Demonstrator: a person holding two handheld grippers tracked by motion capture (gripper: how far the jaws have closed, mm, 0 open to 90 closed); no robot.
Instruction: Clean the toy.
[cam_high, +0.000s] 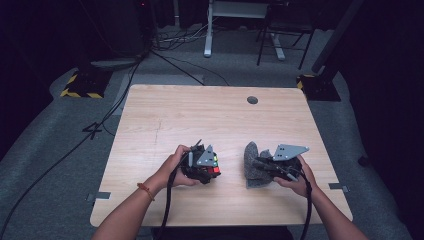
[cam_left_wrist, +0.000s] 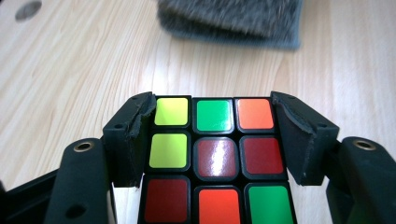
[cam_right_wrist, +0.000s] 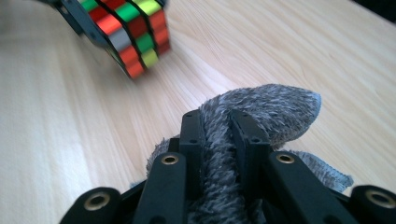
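Note:
A colour puzzle cube (cam_left_wrist: 215, 156) with red, green, orange and yellow stickers sits between the black jaws of my left gripper (cam_left_wrist: 212, 135), which is shut on its two sides. From above, that gripper (cam_high: 209, 167) and the cube (cam_high: 215, 169) are low over the table's front middle. My right gripper (cam_right_wrist: 223, 140) is shut on a fold of fuzzy grey cloth (cam_right_wrist: 275, 109). The cloth (cam_high: 254, 165) lies bunched on the table to the right of the cube, with the right gripper (cam_high: 260, 165) at its right side. The cube (cam_right_wrist: 133, 35) also appears, blurred, beyond the cloth.
The light wooden table (cam_high: 200, 115) has a round cable hole (cam_high: 252, 100) near its far edge. A cable trails from each gripper over the front edge. Desk legs, a chair and floor cables stand in the dark behind the table.

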